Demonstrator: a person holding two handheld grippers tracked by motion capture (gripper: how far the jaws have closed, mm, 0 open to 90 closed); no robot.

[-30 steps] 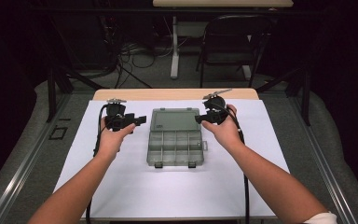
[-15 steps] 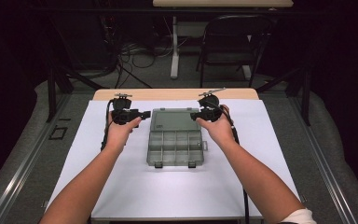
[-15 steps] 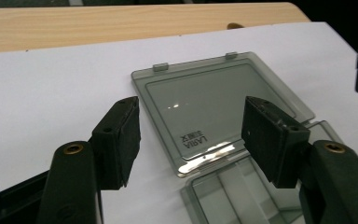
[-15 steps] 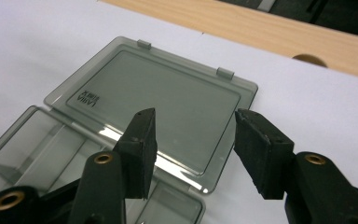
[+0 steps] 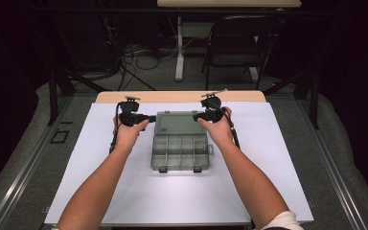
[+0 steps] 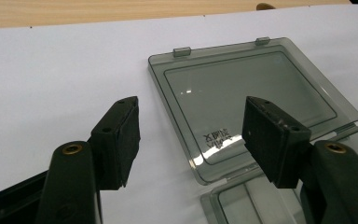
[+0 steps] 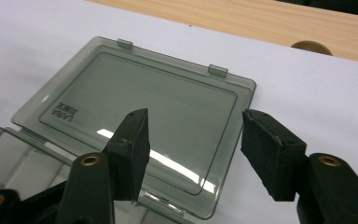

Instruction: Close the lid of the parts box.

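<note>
Both grippers, the left gripper (image 5: 149, 118) and the right gripper (image 5: 197, 116), are held released at opposite edges of the flat-lying lid (image 5: 178, 122) of the organizer box (image 5: 180, 152), seemingly so that it can be lifted shut.

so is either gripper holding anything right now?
No. The left gripper and right gripper are both open, jaws apart over the side edges of the box lid, which lies flat.
</note>
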